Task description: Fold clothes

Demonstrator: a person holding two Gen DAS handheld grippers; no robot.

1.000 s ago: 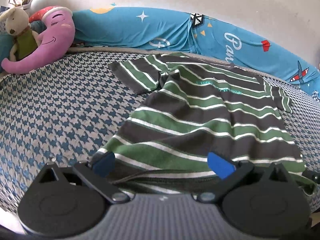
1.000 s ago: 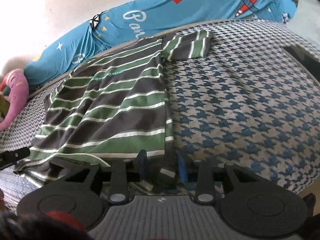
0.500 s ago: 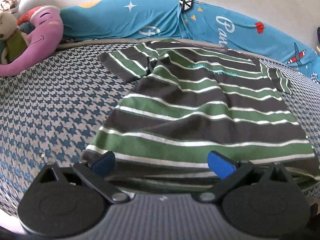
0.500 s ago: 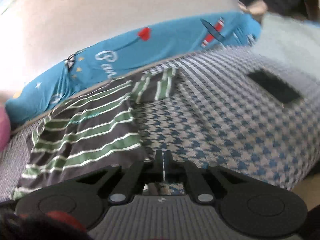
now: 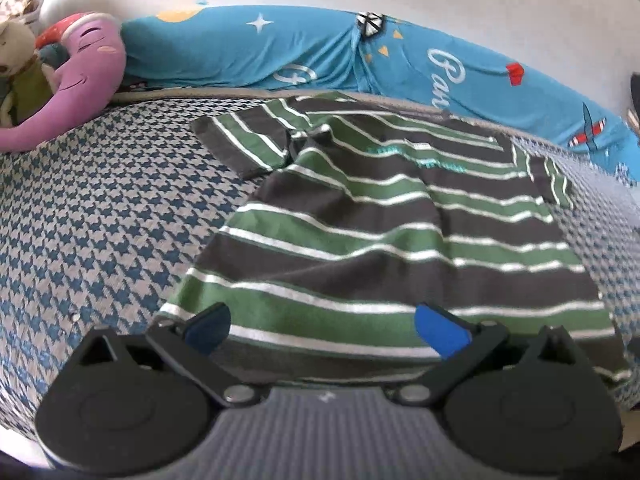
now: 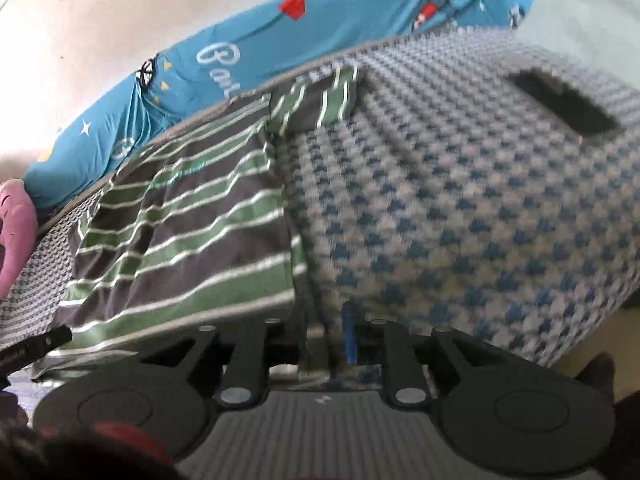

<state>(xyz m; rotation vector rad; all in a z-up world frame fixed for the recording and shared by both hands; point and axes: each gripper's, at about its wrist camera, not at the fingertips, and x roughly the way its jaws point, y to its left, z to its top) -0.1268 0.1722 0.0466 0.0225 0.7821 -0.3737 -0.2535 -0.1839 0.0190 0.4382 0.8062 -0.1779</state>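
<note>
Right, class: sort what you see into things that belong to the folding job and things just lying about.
Job: striped T-shirt, left gripper, right gripper.
Lying about: purple plush, rabbit toy, blue bolster, dark flat object.

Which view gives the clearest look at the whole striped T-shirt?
The left wrist view: the striped T-shirt lies spread across the houndstooth bed cover, both sleeves and the bottom hem in sight, reasonably sharp. The right wrist view is motion-blurred and oblique, showing the shirt mostly along one side edge, with only one sleeve clear.
</note>
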